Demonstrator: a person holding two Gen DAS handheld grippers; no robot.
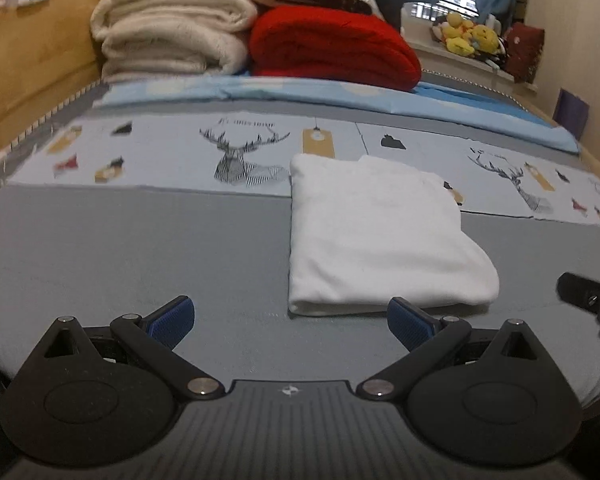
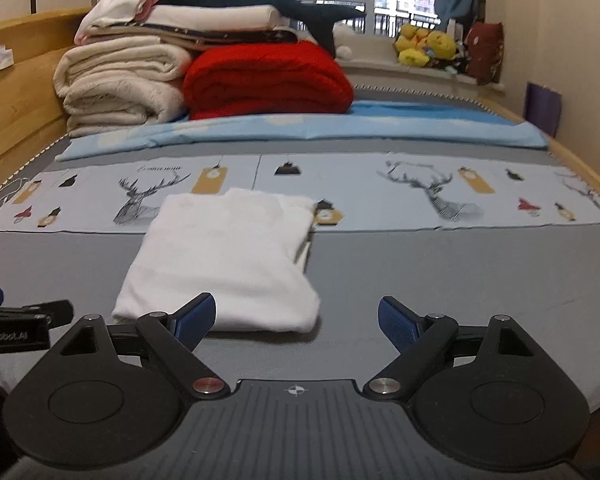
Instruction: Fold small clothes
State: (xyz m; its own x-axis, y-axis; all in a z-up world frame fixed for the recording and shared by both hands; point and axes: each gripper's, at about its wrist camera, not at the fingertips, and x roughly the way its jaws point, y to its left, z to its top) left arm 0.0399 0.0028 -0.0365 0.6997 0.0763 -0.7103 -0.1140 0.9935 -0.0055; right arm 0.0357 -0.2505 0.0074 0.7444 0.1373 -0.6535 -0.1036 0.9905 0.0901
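Note:
A white garment [image 1: 376, 236] lies folded into a neat rectangle on the grey bed sheet [image 1: 120, 248]. In the left wrist view my left gripper [image 1: 290, 320] hovers open just in front of its near edge, blue pads wide apart and empty. In the right wrist view the same white garment [image 2: 228, 264] sits ahead and to the left. My right gripper [image 2: 296, 320] is open too, its left pad over the garment's near edge, nothing between the fingers. Each gripper shows at the edge of the other's view, the right gripper [image 1: 592, 304] and the left gripper [image 2: 16, 320].
At the bed's far end are stacked cream blankets [image 1: 168, 36], a red blanket [image 1: 332, 48] and a light blue sheet [image 1: 300, 94]. A deer-print cloth strip [image 2: 420, 196] crosses the bed. A wooden bed frame [image 2: 16, 92] runs along the left. Yellow plush toys [image 2: 424, 48] sit on the windowsill.

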